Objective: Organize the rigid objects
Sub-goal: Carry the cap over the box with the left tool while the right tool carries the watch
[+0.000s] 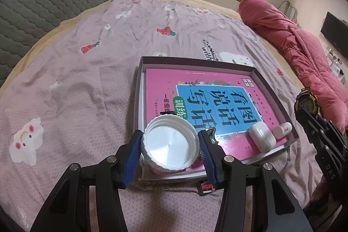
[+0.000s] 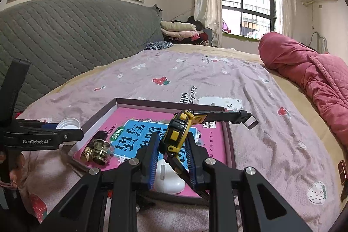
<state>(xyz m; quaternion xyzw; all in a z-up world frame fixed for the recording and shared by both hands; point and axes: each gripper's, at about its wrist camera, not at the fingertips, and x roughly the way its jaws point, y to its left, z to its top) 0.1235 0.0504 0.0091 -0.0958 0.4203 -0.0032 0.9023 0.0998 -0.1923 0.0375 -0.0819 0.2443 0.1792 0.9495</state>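
Lid (image 1: 170, 141) gripped in left claw (image 1: 170, 145)

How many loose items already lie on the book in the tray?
3: a white case and a small bottle side by side at the tray's near right corner, and a brass knob at its near left. The grippers may hide others.

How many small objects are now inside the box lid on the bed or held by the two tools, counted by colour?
White: 3 – cap in the left tool, earbud case, small bottle
Gold: 1 – metal knob
Black and yellow: 1 – watch in the right tool
Total: 5
The pink book in the box lid is not counted.
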